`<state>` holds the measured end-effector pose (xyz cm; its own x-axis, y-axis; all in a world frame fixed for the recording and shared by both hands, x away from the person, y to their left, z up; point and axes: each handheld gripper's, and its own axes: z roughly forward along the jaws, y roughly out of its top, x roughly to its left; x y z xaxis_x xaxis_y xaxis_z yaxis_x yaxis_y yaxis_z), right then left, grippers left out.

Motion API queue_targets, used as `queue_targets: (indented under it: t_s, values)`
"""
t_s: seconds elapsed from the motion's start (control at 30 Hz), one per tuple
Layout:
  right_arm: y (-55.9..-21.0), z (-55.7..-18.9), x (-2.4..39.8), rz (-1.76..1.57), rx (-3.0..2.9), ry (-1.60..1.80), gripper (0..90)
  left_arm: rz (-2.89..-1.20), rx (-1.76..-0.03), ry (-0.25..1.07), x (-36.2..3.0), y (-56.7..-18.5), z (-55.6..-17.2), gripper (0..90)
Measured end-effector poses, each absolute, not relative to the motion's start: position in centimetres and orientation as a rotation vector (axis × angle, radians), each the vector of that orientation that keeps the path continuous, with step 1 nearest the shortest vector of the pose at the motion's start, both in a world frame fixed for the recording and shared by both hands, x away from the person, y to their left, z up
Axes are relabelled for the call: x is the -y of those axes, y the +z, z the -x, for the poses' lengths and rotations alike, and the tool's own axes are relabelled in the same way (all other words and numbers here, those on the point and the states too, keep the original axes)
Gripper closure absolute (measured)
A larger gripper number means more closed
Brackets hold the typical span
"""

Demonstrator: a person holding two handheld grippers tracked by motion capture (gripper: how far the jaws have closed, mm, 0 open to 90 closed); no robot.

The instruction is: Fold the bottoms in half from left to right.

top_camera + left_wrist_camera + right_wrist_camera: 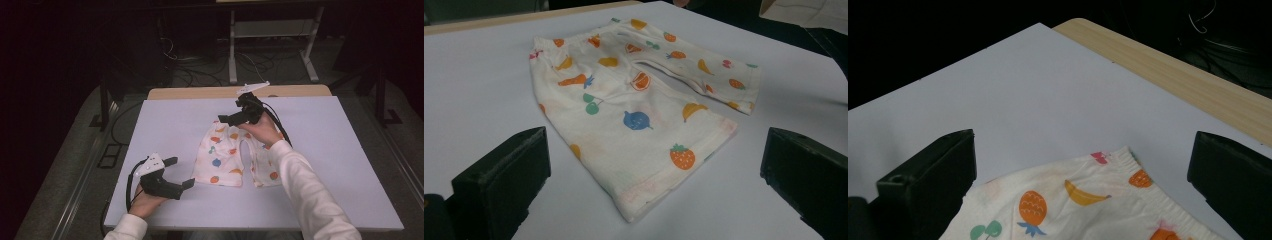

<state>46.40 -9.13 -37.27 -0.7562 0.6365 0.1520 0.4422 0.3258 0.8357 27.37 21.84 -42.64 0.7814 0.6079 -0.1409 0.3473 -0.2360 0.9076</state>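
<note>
A small pair of white pants printed with coloured fruit lies flat on the white board, waistband at the far end and legs toward me. My left gripper is open, held low just left of the near left leg hem, apart from it. In the left gripper view the pants lie ahead between the wide-apart jaws of that gripper. My right gripper is open and hovers over the waistband. The right gripper view has the waistband between the jaws of the right gripper, which hold nothing.
The white board covers most of a wooden table, whose bare edge shows at the far side. Beyond it are a dark floor, cables and the legs of a white stand. Open board lies to the left and right of the pants.
</note>
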Motion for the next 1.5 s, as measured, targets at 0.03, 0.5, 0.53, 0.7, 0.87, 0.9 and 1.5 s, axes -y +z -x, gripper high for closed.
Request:
queue_targets:
  t_s: [0.03,0.5,0.53,0.7,0.87,0.9,1.5]
  values:
    - [-37.2,-46.8,9.0,-0.987,-2.387,1.391,0.0,-1.848,-0.732,0.29,-21.9,-42.6,-27.4,0.0]
    - [-38.4,-48.9,8.1,-1.038,-2.368,1.374,0.0,-1.842,-0.728,0.286,-21.8,-42.6,-27.5,0.0]
    - [-38.7,-49.2,7.9,-1.045,-2.37,1.373,0.0,-1.842,-0.729,0.286,-21.8,-42.6,-27.5,0.0]
    - [-39.5,-49.7,7.1,-1.054,-2.361,1.384,0.0,-1.841,-0.725,0.284,-21.8,-42.6,-27.5,0.0]
    - [-40.5,-49.9,6.4,-1.065,-2.365,1.387,0.0,-1.841,-0.723,0.285,-21.8,-42.6,-27.6,0.0]
    - [-40.9,-50.1,6.2,-1.073,-2.365,1.385,0.0,-1.84,-0.723,0.285,-21.8,-42.6,-27.6,0.0]
    - [-43.1,-51.4,4.8,-1.161,-2.355,1.368,0.0,-1.839,-0.709,0.281,-21.6,-42.6,-27.6,0.0]
